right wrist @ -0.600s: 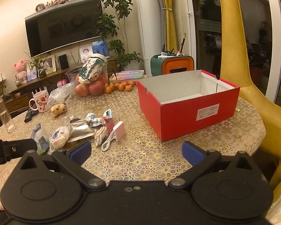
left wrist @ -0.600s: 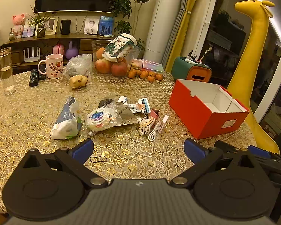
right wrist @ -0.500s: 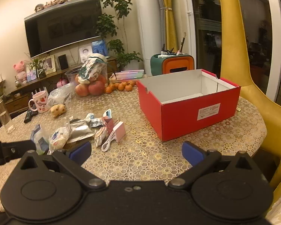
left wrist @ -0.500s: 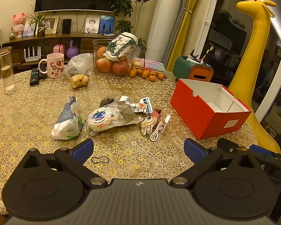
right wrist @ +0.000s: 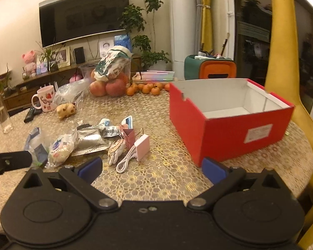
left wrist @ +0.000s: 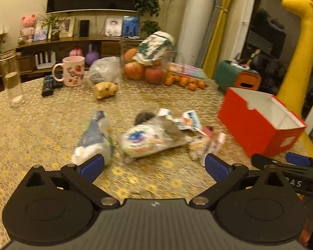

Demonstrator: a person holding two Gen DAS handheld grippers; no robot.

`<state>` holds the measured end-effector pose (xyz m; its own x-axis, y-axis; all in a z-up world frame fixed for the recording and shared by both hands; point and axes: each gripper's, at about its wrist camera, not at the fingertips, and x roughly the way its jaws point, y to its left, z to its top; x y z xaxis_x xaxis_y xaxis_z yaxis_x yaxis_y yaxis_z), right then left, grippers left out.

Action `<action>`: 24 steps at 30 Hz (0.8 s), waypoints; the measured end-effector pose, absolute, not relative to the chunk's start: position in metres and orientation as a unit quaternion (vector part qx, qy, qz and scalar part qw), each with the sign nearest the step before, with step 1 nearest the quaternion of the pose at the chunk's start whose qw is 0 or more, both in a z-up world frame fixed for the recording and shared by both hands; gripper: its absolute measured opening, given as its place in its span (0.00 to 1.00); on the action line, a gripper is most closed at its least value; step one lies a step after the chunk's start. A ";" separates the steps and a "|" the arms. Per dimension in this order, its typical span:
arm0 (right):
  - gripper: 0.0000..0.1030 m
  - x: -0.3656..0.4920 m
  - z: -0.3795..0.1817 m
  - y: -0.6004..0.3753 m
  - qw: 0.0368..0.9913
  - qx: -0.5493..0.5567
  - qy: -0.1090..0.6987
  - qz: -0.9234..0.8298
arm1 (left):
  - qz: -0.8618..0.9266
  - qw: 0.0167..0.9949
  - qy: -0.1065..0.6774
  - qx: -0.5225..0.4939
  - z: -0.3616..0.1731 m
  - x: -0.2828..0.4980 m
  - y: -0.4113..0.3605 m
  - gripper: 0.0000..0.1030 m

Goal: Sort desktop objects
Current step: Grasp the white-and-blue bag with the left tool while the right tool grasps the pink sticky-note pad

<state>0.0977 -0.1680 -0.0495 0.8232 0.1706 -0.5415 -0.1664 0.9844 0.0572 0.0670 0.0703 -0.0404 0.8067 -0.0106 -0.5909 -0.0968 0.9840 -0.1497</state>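
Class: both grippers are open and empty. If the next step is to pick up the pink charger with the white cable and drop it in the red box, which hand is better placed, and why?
Probably the right gripper: the pink charger lies just ahead of its open jaws, with the red box close beside it. The left gripper faces the snack packets further left.

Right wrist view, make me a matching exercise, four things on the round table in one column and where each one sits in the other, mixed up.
Things:
1. open red cardboard box
2. pink mug with strawberry print
3. small pink charger with white cable
4. clear glass tumbler

Places:
A. far left edge of the table
B. right side of the table, empty inside
C. in the middle pile, just left of the box
D. at the back left, beside the black remote control

Pairs: 1-B, 2-D, 3-C, 4-A
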 end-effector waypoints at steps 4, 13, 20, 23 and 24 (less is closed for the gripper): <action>0.88 0.123 -0.063 -0.161 0.953 -0.008 0.293 0.083 | 0.050 0.944 0.312 -0.092 -0.050 0.086 0.092 1.00; 0.76 0.171 -0.085 -0.148 0.951 -0.025 0.301 0.072 | 0.087 0.940 0.317 -0.094 -0.069 0.119 0.125 0.99; 0.70 0.193 -0.101 -0.143 0.946 -0.032 0.317 0.067 | 0.088 0.939 0.322 -0.079 -0.084 0.135 0.131 0.98; 0.67 0.199 -0.105 -0.141 0.943 -0.029 0.323 0.070 | 0.086 0.939 0.324 -0.076 -0.088 0.139 0.132 0.95; 0.65 0.200 -0.106 -0.141 0.943 -0.028 0.324 0.070 | 0.086 0.939 0.325 -0.076 -0.090 0.140 0.133 0.93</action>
